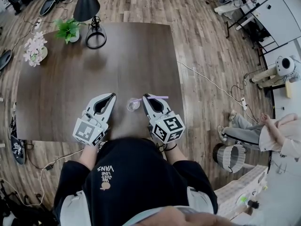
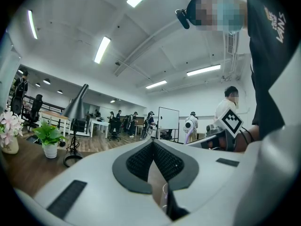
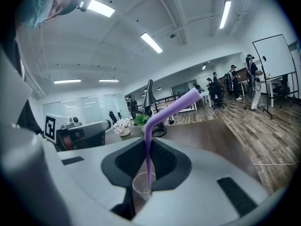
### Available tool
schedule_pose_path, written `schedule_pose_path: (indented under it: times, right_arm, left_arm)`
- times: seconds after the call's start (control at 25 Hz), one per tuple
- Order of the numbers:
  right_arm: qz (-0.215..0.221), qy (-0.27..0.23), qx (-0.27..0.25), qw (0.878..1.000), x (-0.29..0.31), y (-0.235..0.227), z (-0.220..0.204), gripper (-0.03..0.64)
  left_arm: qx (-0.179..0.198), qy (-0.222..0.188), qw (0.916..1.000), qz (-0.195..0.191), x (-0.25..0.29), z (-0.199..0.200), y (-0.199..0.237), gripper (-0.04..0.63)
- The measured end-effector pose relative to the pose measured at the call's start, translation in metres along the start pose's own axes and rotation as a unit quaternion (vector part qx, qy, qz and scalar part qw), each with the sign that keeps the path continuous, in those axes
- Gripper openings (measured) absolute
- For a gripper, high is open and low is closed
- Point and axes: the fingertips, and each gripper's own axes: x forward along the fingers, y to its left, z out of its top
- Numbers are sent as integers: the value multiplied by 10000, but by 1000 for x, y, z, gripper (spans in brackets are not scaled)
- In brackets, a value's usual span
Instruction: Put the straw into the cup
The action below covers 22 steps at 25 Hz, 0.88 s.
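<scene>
A clear plastic cup stands on the brown table near its front edge, between my two grippers. My right gripper is just right of the cup, shut on a purple bendy straw. In the right gripper view the straw runs down between the jaws, and its lower end sits inside the rim of the cup. Its bent top angles up to the right. My left gripper hovers left of the cup, tips together with nothing held. The cup's rim shows below the left gripper.
At the table's far side stand a black desk lamp, a small green plant and a pot of pale flowers. A cable crosses the wooden floor to the right, where a person sits.
</scene>
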Motion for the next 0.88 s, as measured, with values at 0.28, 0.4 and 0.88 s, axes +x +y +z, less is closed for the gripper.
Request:
schedule_pose_path:
  times: [0.28,0.4,0.88]
  right_arm:
    - [33,260,-88,9996,9,2,-23,41]
    - [51,399,-136,9991,14,3,-34,41]
    - [15,728,-245,9970,25,0,-56,41]
  left_arm:
    - [8,29,10000,14,-4,-3,-2,11]
    - [1,37,10000,33,-6,-4,-2,11]
    - [-81,64,9999,112,-8,-7,2,11]
